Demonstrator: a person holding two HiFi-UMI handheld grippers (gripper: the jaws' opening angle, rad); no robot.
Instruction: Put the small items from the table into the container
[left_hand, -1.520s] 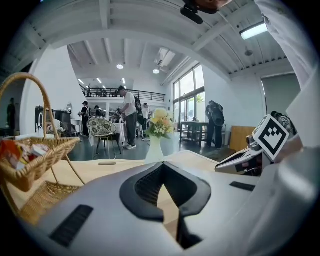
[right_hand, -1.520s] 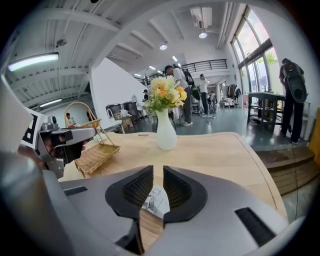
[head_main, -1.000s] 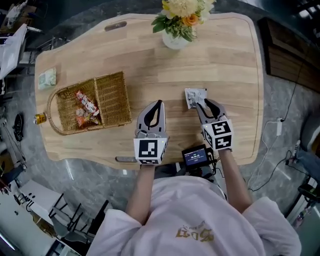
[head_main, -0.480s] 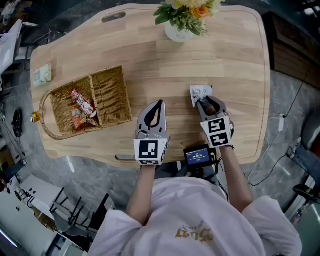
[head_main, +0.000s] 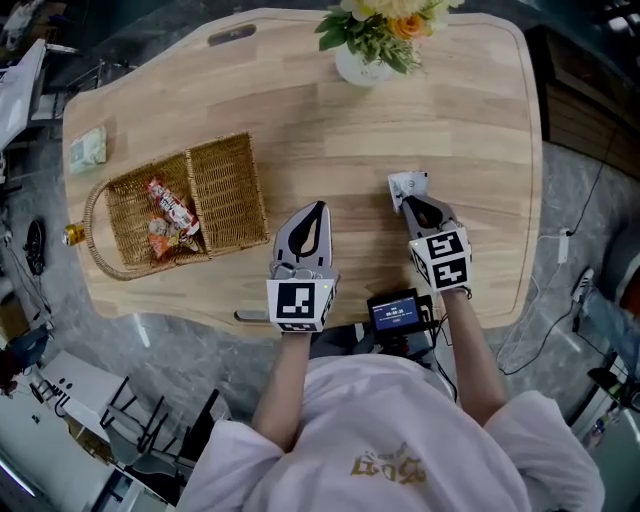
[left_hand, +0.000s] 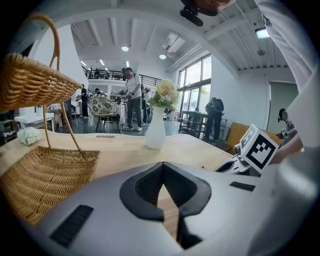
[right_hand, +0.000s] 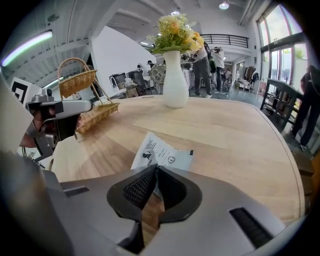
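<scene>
While the right gripper (head_main: 413, 207) closes on the white packet (right_hand: 162, 151), edge apparently pinched, confirm bite before lifting toward the basket (head_main: 230, 195); left gripper (head_main: 313, 216) clenched, empty.

the right gripper (head_main: 409, 204) sits lower than a second ago — its jaws, wide apart then, are closing on the near edge of the white packet (head_main: 400, 183).

Wooden table (head_main: 400, 120) bearing wicker basket (head_main: 232, 190), flower vase (head_main: 362, 68), white sachet (head_main: 405, 184), pale packet (head_main: 88, 147)
</scene>
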